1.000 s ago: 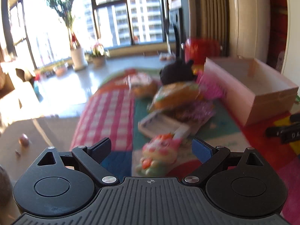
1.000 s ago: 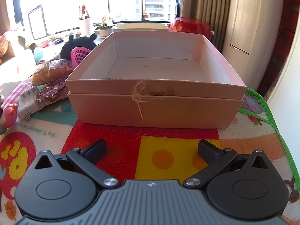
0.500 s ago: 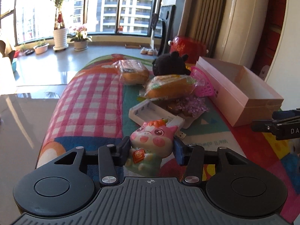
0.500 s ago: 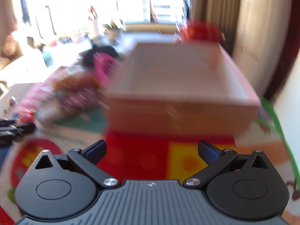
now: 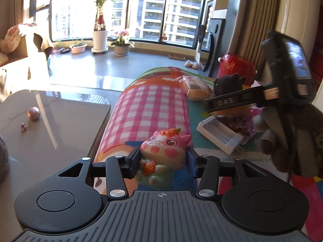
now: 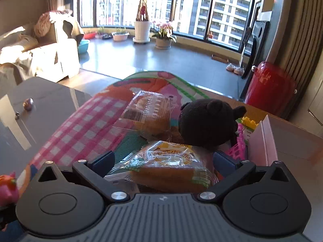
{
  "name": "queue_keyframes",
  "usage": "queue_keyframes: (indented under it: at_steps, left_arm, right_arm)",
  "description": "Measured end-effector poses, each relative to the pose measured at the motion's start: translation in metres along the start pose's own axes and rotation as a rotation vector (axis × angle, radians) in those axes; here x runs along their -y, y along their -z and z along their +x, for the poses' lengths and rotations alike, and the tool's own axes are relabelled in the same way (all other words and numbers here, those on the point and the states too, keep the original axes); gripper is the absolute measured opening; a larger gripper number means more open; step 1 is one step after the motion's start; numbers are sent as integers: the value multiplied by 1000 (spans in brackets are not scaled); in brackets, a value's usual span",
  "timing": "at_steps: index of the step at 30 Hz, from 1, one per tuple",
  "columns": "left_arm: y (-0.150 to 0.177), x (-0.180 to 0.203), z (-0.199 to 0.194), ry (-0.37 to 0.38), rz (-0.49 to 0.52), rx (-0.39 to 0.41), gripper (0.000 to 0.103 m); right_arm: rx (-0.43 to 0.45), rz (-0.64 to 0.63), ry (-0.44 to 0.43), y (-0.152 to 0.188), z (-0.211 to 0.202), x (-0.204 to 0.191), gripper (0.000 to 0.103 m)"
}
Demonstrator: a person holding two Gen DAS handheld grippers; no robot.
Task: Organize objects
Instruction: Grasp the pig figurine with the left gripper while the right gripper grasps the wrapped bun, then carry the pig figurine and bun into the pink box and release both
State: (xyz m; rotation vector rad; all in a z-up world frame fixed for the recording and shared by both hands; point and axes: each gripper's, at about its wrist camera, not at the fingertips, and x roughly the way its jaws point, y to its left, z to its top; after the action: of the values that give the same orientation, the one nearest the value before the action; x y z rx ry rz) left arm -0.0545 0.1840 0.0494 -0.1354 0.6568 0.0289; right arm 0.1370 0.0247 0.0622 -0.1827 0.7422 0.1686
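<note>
My left gripper [image 5: 162, 161] is shut on a pink pig toy [image 5: 163, 151] with a carrot on its head, both pads pressing its sides above the colourful mat. My right gripper [image 6: 164, 159] is open, its fingers standing either side of a wrapped bread packet [image 6: 169, 167] without pressing it. Just behind that packet sits a black plush toy [image 6: 208, 123], and a second bread packet [image 6: 149, 113] lies further back. The pink box [image 6: 262, 145] shows at the right edge. In the left wrist view a person's hand [image 5: 270, 147] holds the right gripper over the pile.
A white charger tray [image 5: 220, 135] and a purple foil bag lie by the pile. A pink basket [image 6: 239, 147] and a yellow brick [image 6: 249, 122] sit beside the box. A red container [image 6: 268, 88] stands behind. A grey table [image 5: 50, 121] borders the mat at left.
My left gripper closed on the pig toy and carried it a little way. My right gripper swung left from facing the pink box to straddle the bread packet.
</note>
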Motion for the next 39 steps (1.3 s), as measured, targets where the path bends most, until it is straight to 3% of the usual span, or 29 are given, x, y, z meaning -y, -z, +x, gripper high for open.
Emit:
queue_keyframes:
  at_steps: [4, 9, 14, 19, 25, 29, 31, 34, 35, 39]
  left_arm:
    - [4, 1, 1, 15, -1, -18, 52]
    - [5, 7, 3, 36, 2, -28, 52]
    - [7, 22, -5, 58, 27, -24, 52]
    - [15, 48, -13, 125, 98, -50, 52]
    - [15, 120, -16, 249, 232, -76, 52]
    - [-20, 180, -6, 333, 294, -17, 53]
    - [-48, 210, 4, 354, 277, 62, 53]
    - [-88, 243, 33, 431, 164, 150, 53]
    - [-96, 257, 50, 449, 177, 148, 55]
    - [-95, 297, 120, 354, 247, 7, 53]
  right_arm:
    - [-49, -42, 41, 5, 17, 0, 100]
    - [-35, -58, 27, 19, -14, 7, 85]
    - [37, -38, -62, 36, -87, 22, 82]
    - [77, -43, -79, 76, -155, 43, 82]
    - [82, -23, 63, 143, -200, 86, 83]
    - [76, 56, 119, 174, -221, 126, 83]
    - [95, 92, 154, 182, -229, 142, 83]
    - [127, 136, 197, 186, -234, 162, 83]
    - [134, 151, 201, 187, -236, 167, 83]
    - [157, 200, 205, 188, -234, 181, 83]
